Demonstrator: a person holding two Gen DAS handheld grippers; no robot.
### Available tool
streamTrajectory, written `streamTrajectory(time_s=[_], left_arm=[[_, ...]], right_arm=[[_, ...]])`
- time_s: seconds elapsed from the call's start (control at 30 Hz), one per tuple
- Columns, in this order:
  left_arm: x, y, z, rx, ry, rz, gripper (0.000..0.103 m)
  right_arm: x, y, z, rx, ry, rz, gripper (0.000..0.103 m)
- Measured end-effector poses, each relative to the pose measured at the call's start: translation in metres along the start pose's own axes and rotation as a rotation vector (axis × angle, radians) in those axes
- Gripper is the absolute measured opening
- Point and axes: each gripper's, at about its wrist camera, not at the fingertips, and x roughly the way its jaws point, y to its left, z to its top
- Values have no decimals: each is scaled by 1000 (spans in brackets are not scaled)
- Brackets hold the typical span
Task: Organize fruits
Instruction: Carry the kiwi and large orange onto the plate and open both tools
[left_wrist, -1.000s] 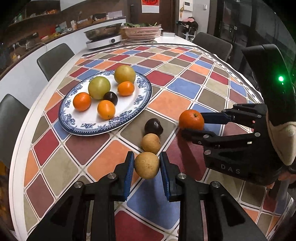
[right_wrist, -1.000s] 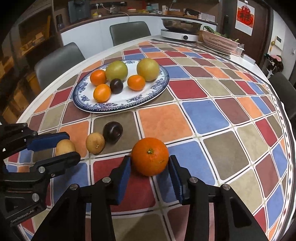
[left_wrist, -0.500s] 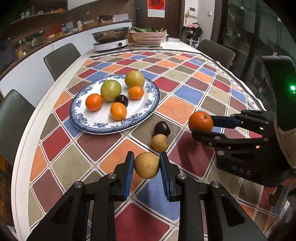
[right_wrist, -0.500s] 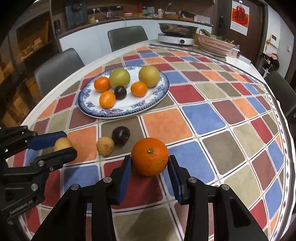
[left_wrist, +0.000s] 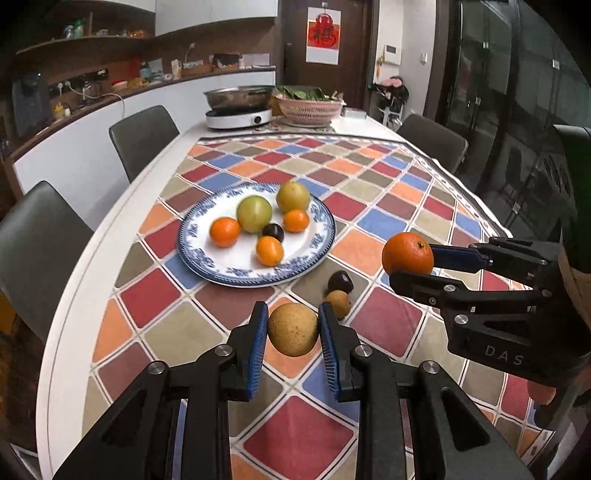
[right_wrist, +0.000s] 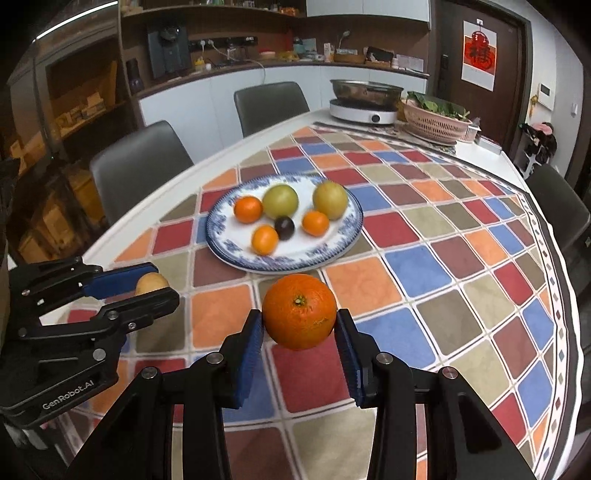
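Only the left wrist view shows the dark plum (left_wrist: 340, 281) on the tablecloth (left_wrist: 384, 225).

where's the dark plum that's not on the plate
In the left wrist view the dark plum lies on the tablecloth just right of the plate, touching a small tan fruit in front of it.
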Motion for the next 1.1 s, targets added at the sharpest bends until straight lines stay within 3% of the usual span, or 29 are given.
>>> streamTrajectory(time_s=[0.33, 0.6, 0.8, 1.1], left_arm=[[-9, 26, 17, 2, -48, 27, 28], [6, 47, 36, -11, -62, 24, 28], [28, 54, 48, -5, -54, 14, 28], [81, 65, 55, -7, 20, -3, 28]], right_arm=[[-4, 19, 26, -2, -34, 2, 41], [20, 20, 49, 15, 1, 16, 41], [43, 13, 64, 15, 15, 12, 41], [84, -1, 73, 21, 71, 4, 41]])
